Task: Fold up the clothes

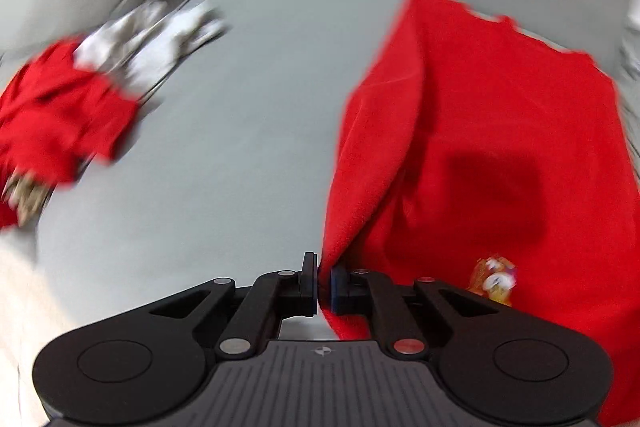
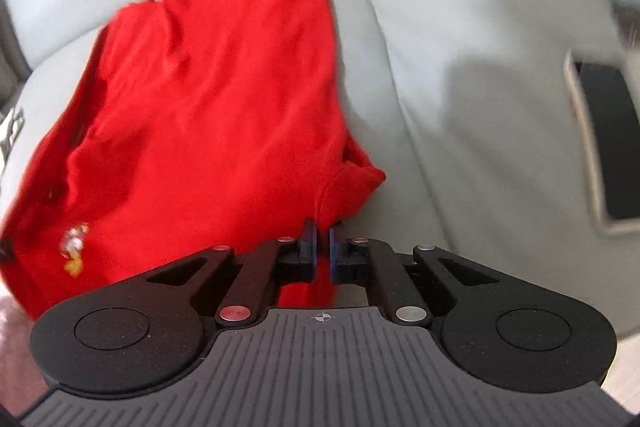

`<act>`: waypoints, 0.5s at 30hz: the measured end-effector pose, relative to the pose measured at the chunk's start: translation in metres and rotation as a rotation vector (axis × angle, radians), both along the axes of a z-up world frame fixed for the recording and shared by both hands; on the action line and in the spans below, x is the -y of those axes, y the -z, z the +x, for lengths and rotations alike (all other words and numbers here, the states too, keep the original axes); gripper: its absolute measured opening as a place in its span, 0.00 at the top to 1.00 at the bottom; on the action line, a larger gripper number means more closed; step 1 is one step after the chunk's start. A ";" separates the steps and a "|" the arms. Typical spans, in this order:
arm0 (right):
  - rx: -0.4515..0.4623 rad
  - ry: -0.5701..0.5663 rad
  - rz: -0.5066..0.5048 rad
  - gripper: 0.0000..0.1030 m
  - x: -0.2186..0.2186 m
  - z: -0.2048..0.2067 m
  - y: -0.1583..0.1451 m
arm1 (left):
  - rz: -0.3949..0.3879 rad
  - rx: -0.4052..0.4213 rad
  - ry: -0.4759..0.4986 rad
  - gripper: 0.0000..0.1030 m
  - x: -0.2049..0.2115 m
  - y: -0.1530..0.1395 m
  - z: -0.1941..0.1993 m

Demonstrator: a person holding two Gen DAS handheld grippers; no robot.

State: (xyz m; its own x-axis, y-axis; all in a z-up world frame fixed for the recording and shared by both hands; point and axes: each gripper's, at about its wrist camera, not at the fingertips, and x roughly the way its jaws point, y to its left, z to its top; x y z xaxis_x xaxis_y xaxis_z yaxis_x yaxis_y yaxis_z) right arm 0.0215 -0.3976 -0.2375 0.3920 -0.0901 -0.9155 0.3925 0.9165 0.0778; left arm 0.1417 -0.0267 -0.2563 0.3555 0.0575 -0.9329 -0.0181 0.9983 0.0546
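Left wrist view: my left claw [image 1: 324, 281] is clamped on the red shirt [image 1: 492, 131]; right claw [image 2: 323, 247] likewise. Shirt lies unfolded on the sofa [image 1: 248, 131]; pile [image 1: 80, 99] awaits.

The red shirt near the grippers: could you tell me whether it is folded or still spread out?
Spread out: the red shirt lies open across the grey cushion, with no fold visible.

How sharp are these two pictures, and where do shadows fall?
Left wrist view: the clothes pile is smeared by motion blur, and a dark shadow lies on the red shirt. Right wrist view: edges are blurred, a soft shadow falls on the sofa; both bulge, fisheye.
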 end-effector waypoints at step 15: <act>0.135 -0.049 0.015 0.46 0.046 0.011 -0.030 | -0.077 0.241 0.380 0.37 0.124 -0.053 -0.009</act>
State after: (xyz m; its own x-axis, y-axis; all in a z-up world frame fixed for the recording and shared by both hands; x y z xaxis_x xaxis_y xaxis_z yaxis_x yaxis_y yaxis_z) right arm 0.0330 -0.4434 -0.2074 0.5152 -0.0545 -0.8553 0.3325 0.9325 0.1409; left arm 0.1324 -0.1503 -0.2030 0.5456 -0.1851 -0.8174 0.3473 0.9376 0.0195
